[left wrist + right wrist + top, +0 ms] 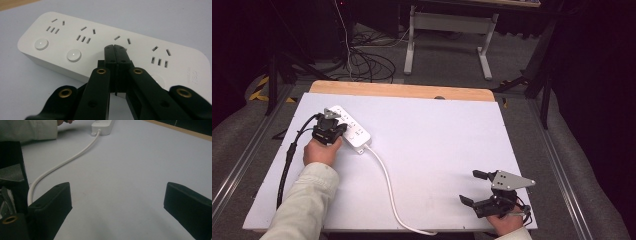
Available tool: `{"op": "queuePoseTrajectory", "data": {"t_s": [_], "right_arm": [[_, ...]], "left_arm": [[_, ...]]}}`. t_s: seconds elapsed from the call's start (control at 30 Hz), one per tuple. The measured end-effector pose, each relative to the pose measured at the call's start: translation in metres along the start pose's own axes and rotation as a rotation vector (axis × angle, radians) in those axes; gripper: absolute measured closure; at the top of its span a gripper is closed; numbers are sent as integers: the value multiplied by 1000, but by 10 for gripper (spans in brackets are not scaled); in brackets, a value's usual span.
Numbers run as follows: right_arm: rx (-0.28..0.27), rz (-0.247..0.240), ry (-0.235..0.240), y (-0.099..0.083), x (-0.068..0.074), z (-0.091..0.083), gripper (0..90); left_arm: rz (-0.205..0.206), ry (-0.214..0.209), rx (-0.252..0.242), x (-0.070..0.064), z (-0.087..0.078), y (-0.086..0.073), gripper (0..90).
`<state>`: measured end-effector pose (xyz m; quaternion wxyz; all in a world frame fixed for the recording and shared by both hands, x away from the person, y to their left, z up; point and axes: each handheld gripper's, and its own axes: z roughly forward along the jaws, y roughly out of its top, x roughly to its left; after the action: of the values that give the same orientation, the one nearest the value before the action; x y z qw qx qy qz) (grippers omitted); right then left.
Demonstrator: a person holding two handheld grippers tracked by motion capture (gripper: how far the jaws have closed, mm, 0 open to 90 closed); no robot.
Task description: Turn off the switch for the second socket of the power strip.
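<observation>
A white power strip lies at the table's far left, with several sockets and round buttons. Its white cable curves to the front edge. My left gripper is shut with nothing in it, its closed tips resting over the strip's third socket. My right gripper rests near the front right corner, jaws wide open and empty above the bare table. The strip's cable end appears far off in the right gripper view.
The white tabletop has a wooden strip along its far edge. Beyond it on the floor stand a desk frame and tangled cables. A sleeve lies at the upper left of the right gripper view.
</observation>
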<state>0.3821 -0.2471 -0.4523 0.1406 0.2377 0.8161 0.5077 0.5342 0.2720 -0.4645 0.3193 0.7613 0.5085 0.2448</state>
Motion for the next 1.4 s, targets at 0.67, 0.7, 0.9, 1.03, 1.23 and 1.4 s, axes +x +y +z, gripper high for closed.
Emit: {"op": "queuePoseTrajectory", "data": {"t_s": [0.67, 0.7, 0.9, 1.03, 1.23, 1.4], "right_arm": [[-3, 1, 0, 1, 0, 0, 79], [-3, 1, 0, 1, 0, 0, 79], [-2, -2, -1, 1, 1, 0, 79], [-5, -1, -1, 1, 1, -1, 79], [-5, -7, 0, 1, 1, 0, 79], [-3, -5, 0, 1, 1, -1, 79]], "left_arm": [[-69, 30, -95, 5, -38, 12, 702], [-88, 15, -108, 7, -41, 13, 697], [-111, -24, -154, 7, -57, 14, 615], [-78, -25, -157, 4, -63, 14, 580], [-22, -19, -177, -5, -74, 17, 540], [8, -24, -188, -10, -82, 21, 525]]}}
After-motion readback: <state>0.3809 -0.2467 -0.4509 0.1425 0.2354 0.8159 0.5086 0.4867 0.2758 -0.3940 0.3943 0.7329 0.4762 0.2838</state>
